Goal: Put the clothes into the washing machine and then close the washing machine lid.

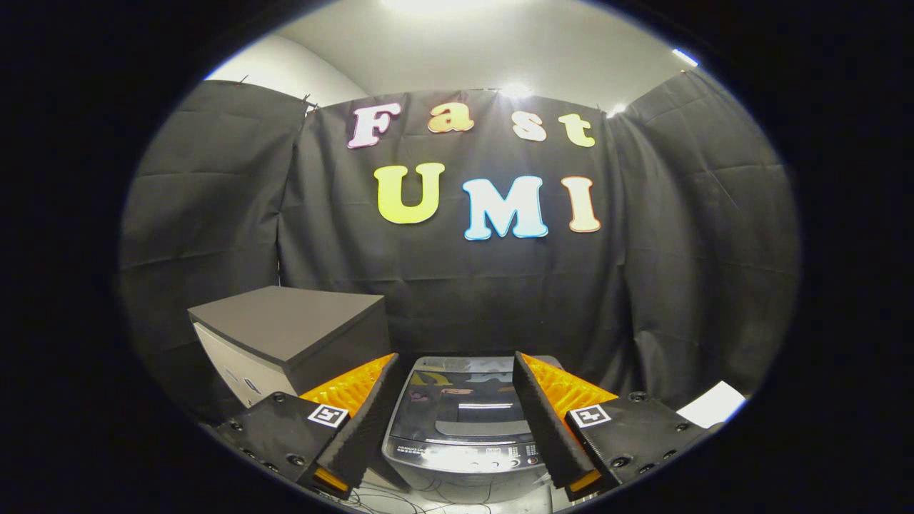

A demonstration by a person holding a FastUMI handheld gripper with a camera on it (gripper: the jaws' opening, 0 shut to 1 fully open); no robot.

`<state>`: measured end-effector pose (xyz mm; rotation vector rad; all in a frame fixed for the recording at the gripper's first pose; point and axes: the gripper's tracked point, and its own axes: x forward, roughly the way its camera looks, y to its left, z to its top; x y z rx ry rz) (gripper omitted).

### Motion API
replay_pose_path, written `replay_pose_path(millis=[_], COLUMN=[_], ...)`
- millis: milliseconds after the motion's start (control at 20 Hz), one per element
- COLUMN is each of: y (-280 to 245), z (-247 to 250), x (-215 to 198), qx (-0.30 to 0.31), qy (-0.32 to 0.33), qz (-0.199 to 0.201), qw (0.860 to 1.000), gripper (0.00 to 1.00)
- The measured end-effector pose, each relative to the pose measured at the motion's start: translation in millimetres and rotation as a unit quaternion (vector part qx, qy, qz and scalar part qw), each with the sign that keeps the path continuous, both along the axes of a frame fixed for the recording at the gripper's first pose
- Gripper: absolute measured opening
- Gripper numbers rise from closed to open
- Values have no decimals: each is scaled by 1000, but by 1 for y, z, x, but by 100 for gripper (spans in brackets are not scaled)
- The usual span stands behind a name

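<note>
- Wall (678,235): black cloth hangs behind everything and closes the booth on three sides.
- Box (285,335): a dark-topped, pale-sided box stands just beside the washer, beyond the left finger. Its lower part is cut off, so what it rests on cannot be told.
- Washer (464,421): a top-loader that sits low between the fingers and just ahead of them. Its glossy lid (463,403) looks flat and down, with a control strip along the near edge.
- Gripper (453,414): the fingers are spread wide apart, one to each side of the washer, and nothing is between them.
- White sheet (712,404): a pale flat patch beyond the right finger; whether paper or cloth is hard to tell.
- Cables (400,500): thin leads trail on the floor in front of the washer.
- Step: judged from the empty fingers and the lowered lid, either loading has not begun or the task is finished; the drum's inside is hidden, so I cannot tell which.
- Next move: if loading is still ahead, it calls for finding the clothes and raising the lid.
</note>
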<state>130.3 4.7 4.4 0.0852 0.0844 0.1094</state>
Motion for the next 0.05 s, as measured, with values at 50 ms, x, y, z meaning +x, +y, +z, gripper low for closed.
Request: replay_pose_path(millis=[50], y=[0], z=[1], x=[-4], qx=[2], qy=[-2], qz=[1], qw=[1000], gripper=[97])
